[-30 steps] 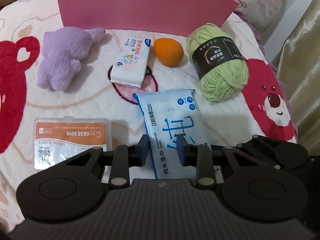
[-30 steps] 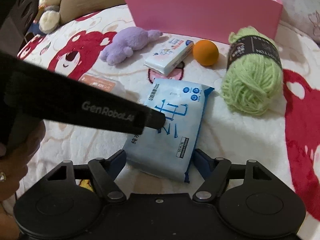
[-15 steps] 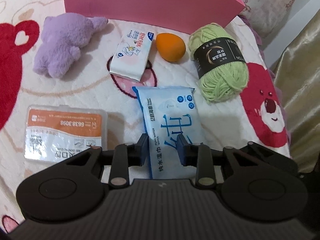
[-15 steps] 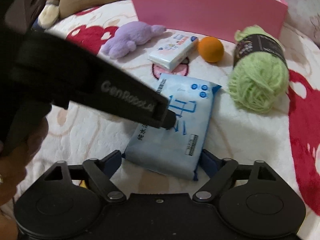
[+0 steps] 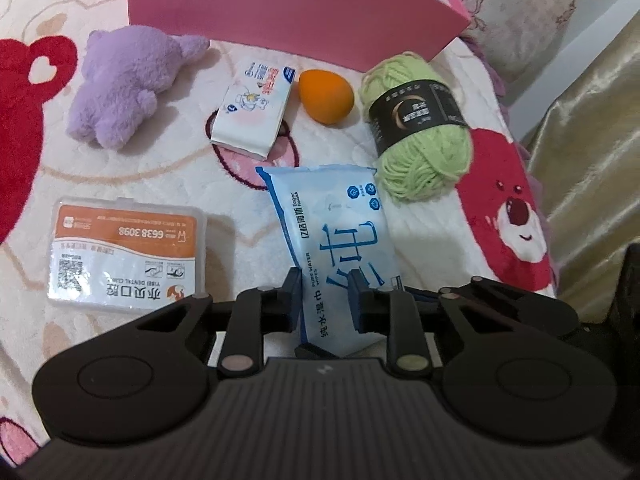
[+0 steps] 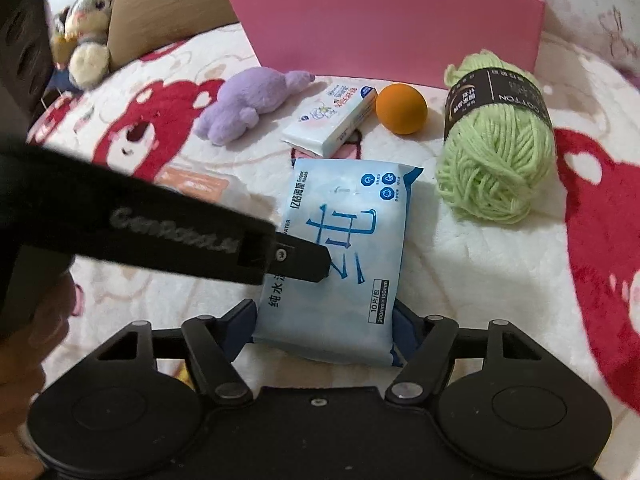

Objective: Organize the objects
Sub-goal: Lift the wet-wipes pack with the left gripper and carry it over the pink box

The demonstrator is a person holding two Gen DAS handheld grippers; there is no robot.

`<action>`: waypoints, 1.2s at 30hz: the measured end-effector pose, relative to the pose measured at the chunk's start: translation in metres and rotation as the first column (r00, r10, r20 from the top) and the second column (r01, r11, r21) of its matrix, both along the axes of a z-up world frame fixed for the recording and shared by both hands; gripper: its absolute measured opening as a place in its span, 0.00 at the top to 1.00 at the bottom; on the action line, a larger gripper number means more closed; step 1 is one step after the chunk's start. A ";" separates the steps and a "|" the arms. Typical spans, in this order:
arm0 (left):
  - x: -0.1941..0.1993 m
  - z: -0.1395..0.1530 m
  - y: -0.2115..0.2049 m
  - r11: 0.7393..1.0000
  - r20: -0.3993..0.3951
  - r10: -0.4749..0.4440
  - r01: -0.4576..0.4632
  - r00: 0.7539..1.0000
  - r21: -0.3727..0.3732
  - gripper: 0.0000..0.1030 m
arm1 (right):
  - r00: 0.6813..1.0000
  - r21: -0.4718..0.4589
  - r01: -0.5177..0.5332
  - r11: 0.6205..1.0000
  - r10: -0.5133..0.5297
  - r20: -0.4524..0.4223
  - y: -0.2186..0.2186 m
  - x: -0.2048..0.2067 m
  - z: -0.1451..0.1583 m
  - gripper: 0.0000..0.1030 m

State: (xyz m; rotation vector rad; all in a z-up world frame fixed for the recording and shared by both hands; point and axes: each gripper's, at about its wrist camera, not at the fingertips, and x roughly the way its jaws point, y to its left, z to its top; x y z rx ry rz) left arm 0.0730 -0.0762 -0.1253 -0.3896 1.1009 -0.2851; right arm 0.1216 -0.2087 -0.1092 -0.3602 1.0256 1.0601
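Compared with a second ago, the left gripper (image 5: 324,300) has closed fully and its jaws now pinch the near end of the wet wipes pack (image 6: 340,248), which lies on the bed (image 6: 460,280) in front of the pink box (image 6: 392,28). The right gripper (image 6: 324,328) has its jaws around the pack's sides, closing; whether they press it I cannot tell. The left gripper hides part of the pack and the orange-labelled case (image 5: 124,248). Readable: "PURE WATER WIPES", "COTTON" on the green yarn (image 6: 496,152).
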 end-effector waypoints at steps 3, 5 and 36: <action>-0.005 0.009 0.002 1.000 0.021 -0.022 0.022 1.000 0.001 0.78 | 1.000 0.023 0.012 1.000 -0.011 -0.026 -0.004 0.001 0.007 0.29; -0.008 0.015 0.003 0.999 0.032 -0.037 0.037 0.999 0.003 0.78 | 1.000 0.027 0.004 1.000 -0.004 0.006 -0.004 -0.006 0.014 0.29; 0.016 0.180 0.018 0.983 0.213 -0.184 0.175 0.959 0.061 0.78 | 0.995 0.126 0.057 0.990 -0.067 0.072 0.012 0.007 0.168 0.29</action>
